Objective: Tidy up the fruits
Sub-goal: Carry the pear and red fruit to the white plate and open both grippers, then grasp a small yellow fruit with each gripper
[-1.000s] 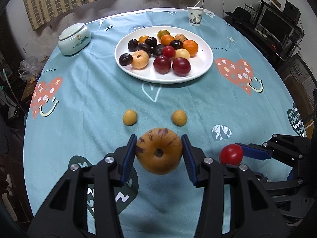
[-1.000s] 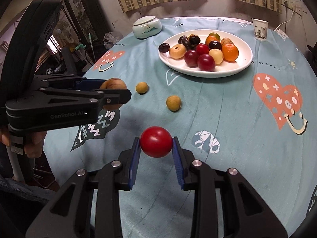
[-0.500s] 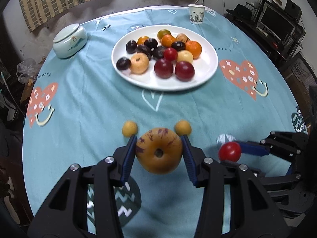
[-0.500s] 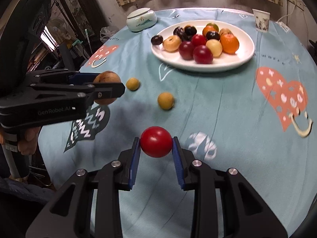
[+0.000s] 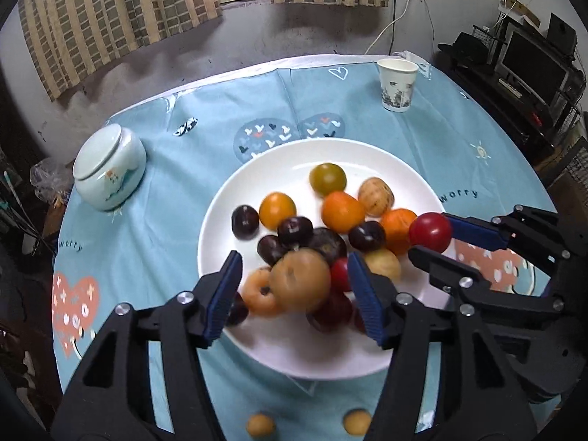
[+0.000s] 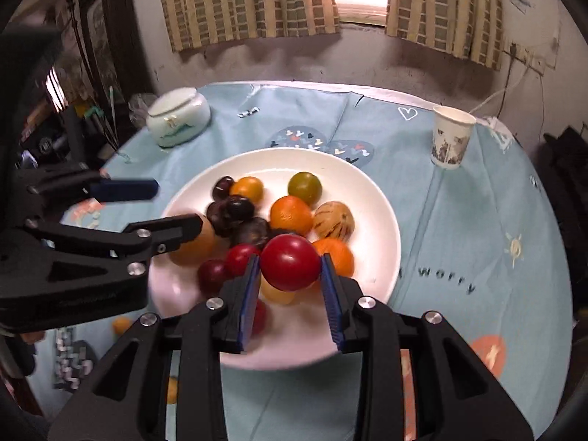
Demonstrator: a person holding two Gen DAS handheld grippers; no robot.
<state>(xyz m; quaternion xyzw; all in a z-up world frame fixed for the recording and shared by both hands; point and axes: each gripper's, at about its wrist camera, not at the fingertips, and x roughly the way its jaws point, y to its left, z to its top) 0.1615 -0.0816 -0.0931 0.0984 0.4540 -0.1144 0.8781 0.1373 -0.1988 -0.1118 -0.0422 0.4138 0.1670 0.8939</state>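
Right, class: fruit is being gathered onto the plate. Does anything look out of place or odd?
Yes. Two small yellow fruits lie on the tablecloth beside the white plate, apart from the pile. The tan fruit sits between the left gripper's open jaws, seemingly just released. Nothing looks spilled or damaged.

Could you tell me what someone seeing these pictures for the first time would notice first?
Most striking is the white plate in the middle of the blue tablecloth, heaped with dark, orange, yellow and red fruit. Over it, the right gripper clamps a glossy red fruit, while the left gripper stands open around a blurred tan fruit. Two small yellow fruits lie on the cloth nearby.
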